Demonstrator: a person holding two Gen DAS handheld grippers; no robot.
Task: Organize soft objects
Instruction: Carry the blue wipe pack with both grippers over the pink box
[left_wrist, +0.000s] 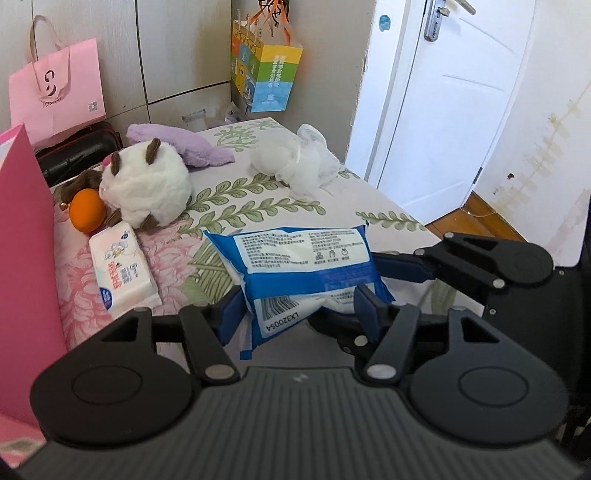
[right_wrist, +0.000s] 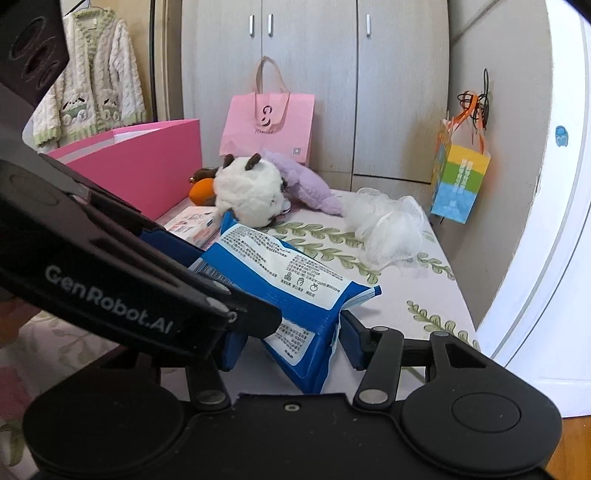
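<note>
A blue and white wipes pack (left_wrist: 306, 266) is held above the floral bed sheet (left_wrist: 258, 206). My left gripper (left_wrist: 299, 310) is shut on its near end. My right gripper (right_wrist: 291, 347) grips the same pack (right_wrist: 295, 288) from the right side; it shows in the left wrist view (left_wrist: 402, 266) too. On the bed lie a white plush with brown ears (left_wrist: 147, 188), a purple plush (left_wrist: 184, 142), a white mesh bath puff (left_wrist: 295, 158), an orange ball (left_wrist: 86, 210) and a pink-printed wipes pack (left_wrist: 123, 269).
A pink box (left_wrist: 26, 266) stands at the bed's left edge. A pink paper bag (left_wrist: 55, 92) leans on the wardrobe. A colourful gift bag (left_wrist: 266, 74) hangs on the wall. A white door (left_wrist: 443, 103) is at the right. A black case (left_wrist: 77, 151) sits behind the bed.
</note>
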